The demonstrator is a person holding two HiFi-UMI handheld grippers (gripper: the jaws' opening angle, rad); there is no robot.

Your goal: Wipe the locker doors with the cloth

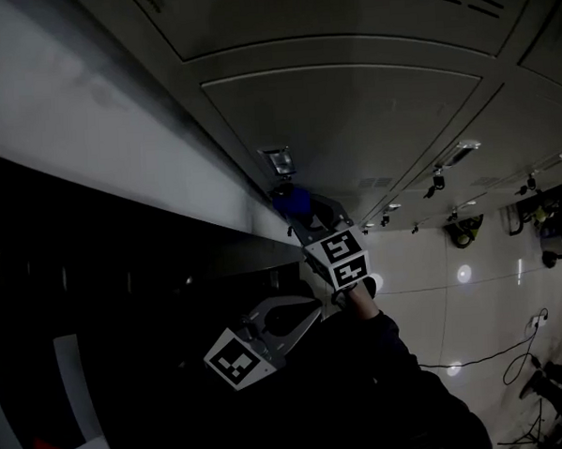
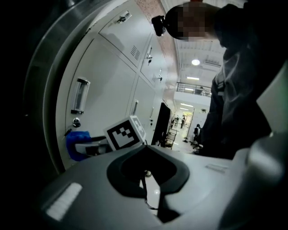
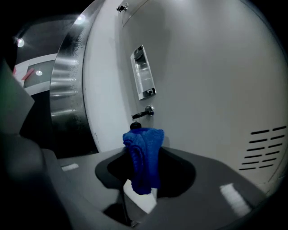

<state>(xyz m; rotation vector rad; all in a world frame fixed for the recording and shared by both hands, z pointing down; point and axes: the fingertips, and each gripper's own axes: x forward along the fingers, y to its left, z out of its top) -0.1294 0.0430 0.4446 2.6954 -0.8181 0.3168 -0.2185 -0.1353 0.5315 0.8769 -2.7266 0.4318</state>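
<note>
Cloth (image 3: pixel 143 157): lower end hidden inside right gripper (image 3: pixel 143 184).
Locker door (image 3: pixel 202 90): cut off at the edges.
Hallway figures (image 2: pixel 197 130): too small to tell.

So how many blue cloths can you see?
1. The blue cloth is pinched in the right gripper, right by the locker door, just under its latch. The left gripper holds nothing. No other cloth shows.
</note>
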